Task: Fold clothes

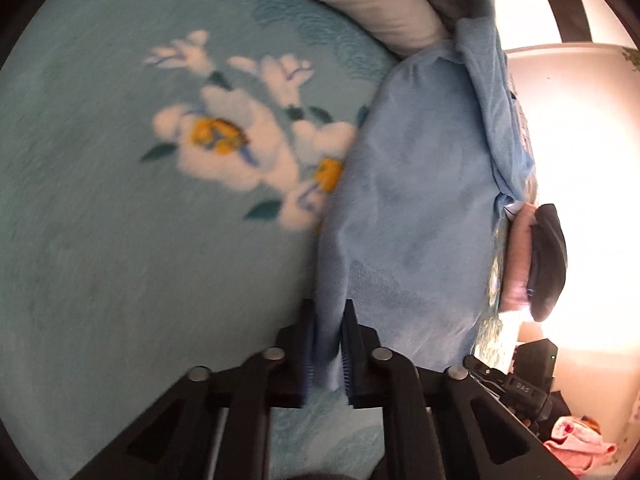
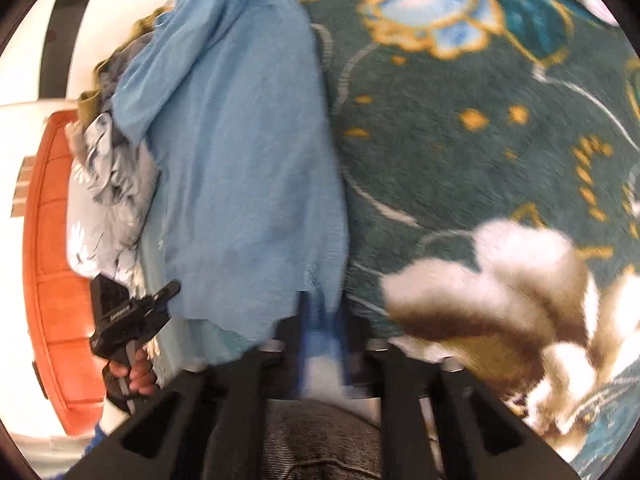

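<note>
While no box or basket shows in either view, we do see a loose heap of grey patterned clothes (image 2: 108, 196) lying off to the left of our right tongs (image 2: 324, 320), against an orange padded surface (image 2: 56, 240).

Our left tongs (image 1: 328, 320) are pinched narrow on an edge of the light blue garment (image 1: 412, 208), with a fold of the cloth running down between the two fingers. From there the garment stretches ahead and slightly right of the fingers, over a teal blanket printed with white flowers (image 1: 120, 220). A pale pillow (image 1: 372, 8) lies far ahead.

Our right tongs are also drawn close together, and the same light blue garment (image 2: 240, 160) reaches right down to their tips; motion blur there keeps us from confirming the grip. To the right of these fingers lies a dark green floral blanket (image 2: 460, 160).
</note>
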### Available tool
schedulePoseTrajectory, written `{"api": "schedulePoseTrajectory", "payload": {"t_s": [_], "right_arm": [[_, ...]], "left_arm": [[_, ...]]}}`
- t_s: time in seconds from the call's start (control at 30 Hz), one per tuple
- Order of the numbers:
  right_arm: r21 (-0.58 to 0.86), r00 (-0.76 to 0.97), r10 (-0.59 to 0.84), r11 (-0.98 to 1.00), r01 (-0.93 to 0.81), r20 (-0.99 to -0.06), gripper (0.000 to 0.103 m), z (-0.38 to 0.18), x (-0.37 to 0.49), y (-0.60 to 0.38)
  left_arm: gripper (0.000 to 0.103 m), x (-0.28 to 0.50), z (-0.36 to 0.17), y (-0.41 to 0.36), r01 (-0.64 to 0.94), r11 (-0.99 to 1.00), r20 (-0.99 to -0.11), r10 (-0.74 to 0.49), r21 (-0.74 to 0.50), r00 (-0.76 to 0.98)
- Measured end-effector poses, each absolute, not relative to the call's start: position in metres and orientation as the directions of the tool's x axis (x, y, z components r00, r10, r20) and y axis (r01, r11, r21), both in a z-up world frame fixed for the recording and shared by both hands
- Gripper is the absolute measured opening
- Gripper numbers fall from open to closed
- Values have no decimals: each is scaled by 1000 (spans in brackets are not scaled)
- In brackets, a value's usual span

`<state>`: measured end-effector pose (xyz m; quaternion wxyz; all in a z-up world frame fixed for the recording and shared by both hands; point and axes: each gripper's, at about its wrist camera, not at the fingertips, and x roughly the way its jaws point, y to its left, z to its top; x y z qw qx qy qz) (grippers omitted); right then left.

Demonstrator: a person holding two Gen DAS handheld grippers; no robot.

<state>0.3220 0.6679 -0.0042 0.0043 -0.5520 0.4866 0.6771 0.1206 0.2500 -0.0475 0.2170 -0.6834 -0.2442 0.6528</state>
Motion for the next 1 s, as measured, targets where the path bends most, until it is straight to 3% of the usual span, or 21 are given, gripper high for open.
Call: {"api": "schedulePoseTrajectory", "payload": {"t_s": [0.37,0.57,0.73,1.0], "right_arm": [[650,-462,-461,-595,-472,-757,4,63,356,670],[701,-522,-472,-538,-468,-711,4,76,385,681],[740,-607,-456,-559,-373,-651,4,115,351,698],[744,-692,-397,-592,-309,-603,4,155,267,753]], "left_arm": [[5,183,27,272,-87,-801,-804,595,-592,-7],[5,210,35,259,-50,-765,-766,643,-642,-2],[5,185,48,264,1,-720,-719,693,-694,-58],[6,78,85,278,5,-628,-618,764,-778,-186]]}}
